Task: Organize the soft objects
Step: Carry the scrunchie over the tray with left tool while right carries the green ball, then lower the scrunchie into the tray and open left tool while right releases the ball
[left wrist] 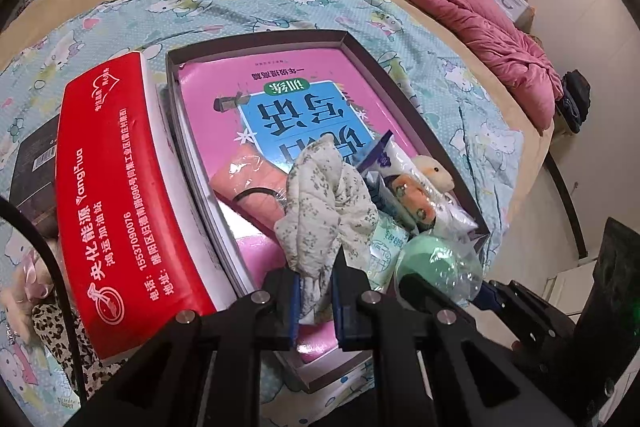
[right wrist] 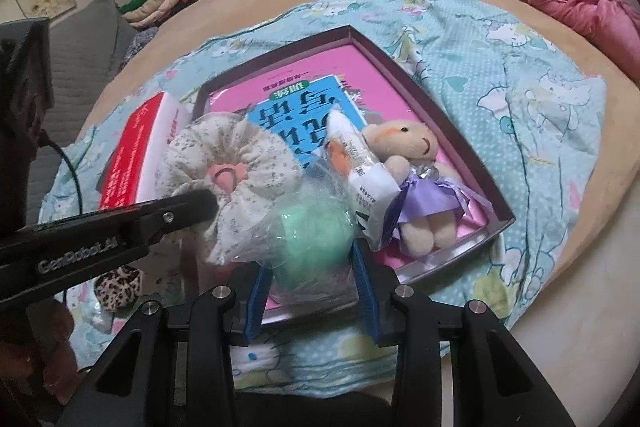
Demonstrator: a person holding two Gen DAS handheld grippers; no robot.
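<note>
Scrunchie pinched in left claw, bagged green ball in right claw, both poised over box for packing.

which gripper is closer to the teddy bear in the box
Right. The right gripper, shut on a wrapped green ball, hangs just beside the teddy bear; the left gripper sits farther off.

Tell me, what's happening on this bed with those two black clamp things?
A person is sorting soft items into a shallow box on the bed, using a handheld gripper in each hand. The left gripper pinches a floral fabric scrunchie above the box. The right gripper holds a green ball in clear wrap at the box's near edge. A small plush bear and a wrapped packet already lie inside.
</note>
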